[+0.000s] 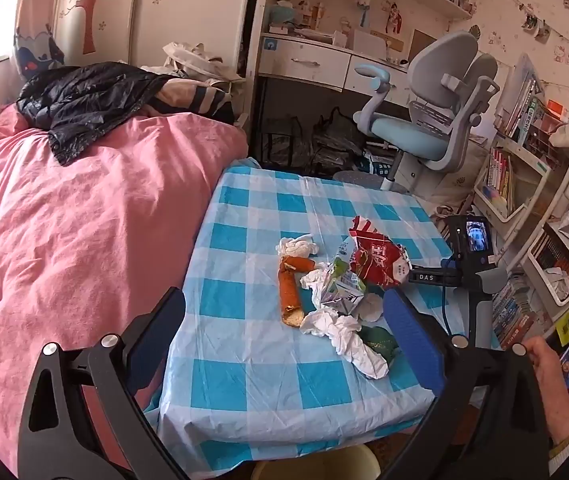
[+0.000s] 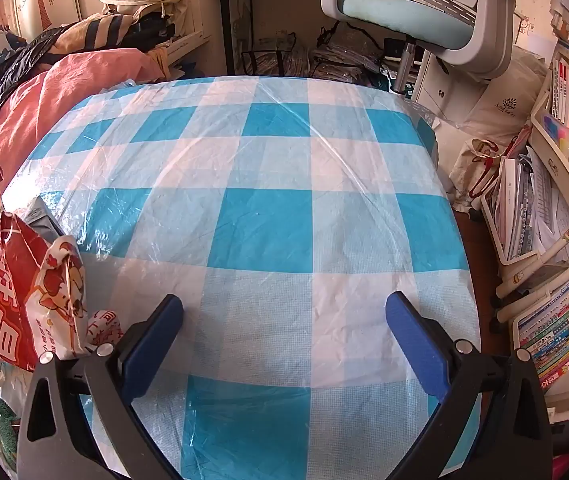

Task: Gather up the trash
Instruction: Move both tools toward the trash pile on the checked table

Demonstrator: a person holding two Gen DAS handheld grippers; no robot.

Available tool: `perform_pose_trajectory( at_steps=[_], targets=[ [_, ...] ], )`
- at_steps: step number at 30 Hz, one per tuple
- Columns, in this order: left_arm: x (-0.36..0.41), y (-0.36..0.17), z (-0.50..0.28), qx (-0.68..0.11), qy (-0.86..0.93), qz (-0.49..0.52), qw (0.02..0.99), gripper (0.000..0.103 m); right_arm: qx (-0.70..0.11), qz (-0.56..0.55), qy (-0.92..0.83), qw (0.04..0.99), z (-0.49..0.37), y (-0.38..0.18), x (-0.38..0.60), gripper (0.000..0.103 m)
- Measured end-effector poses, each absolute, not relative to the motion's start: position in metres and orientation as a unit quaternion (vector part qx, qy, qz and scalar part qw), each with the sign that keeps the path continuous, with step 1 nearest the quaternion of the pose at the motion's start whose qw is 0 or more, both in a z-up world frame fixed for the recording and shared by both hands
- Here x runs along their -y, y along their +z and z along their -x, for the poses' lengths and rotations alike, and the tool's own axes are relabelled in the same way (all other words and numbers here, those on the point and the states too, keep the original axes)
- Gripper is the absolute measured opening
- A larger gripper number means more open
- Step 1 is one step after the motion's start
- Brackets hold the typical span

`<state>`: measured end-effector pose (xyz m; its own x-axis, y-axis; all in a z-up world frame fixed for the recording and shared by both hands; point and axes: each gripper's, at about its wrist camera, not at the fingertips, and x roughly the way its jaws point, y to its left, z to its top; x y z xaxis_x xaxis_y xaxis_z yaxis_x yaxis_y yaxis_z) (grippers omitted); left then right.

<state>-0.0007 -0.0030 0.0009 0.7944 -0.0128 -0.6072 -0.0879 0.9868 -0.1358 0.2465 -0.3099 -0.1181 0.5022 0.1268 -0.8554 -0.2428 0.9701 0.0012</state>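
The tablecloth (image 1: 244, 380) is checked in bright turquoise, pale blue and white squares under a clear glossy film. On it, the snack bag (image 1: 380, 260) is red with white characters and a white patch bearing an orange cartoon animal; the tissues (image 1: 348, 336) are white; the peel (image 1: 289, 292) is orange with a pale end; the carton (image 1: 344, 284) is green, white and silver; a dark green scrap (image 1: 380, 340) lies beside them. The bedspread (image 1: 64, 232) is salmon pink, the jacket (image 1: 84, 108) on it shiny black. The chair (image 1: 436, 120) is grey with a light blue seat. Both grippers have black frames and dark blue pads (image 2: 416, 340)
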Motion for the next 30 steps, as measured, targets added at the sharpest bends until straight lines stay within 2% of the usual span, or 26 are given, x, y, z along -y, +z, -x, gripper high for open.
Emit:
perform_pose_trajectory(
  at_steps=[11,30],
  targets=[
    [0.03,0.006,-0.014,-0.309,-0.032,0.064,0.948,0.096,-0.487,0.06,0.107,0.865,-0.246,-0.118,0.31,0.097],
    [0.017,0.009,-0.027,-0.302,-0.009,0.066,0.951,0.096,-0.487,0.06,0.107,0.865,-0.247,-0.118,0.31,0.097]
  ],
)
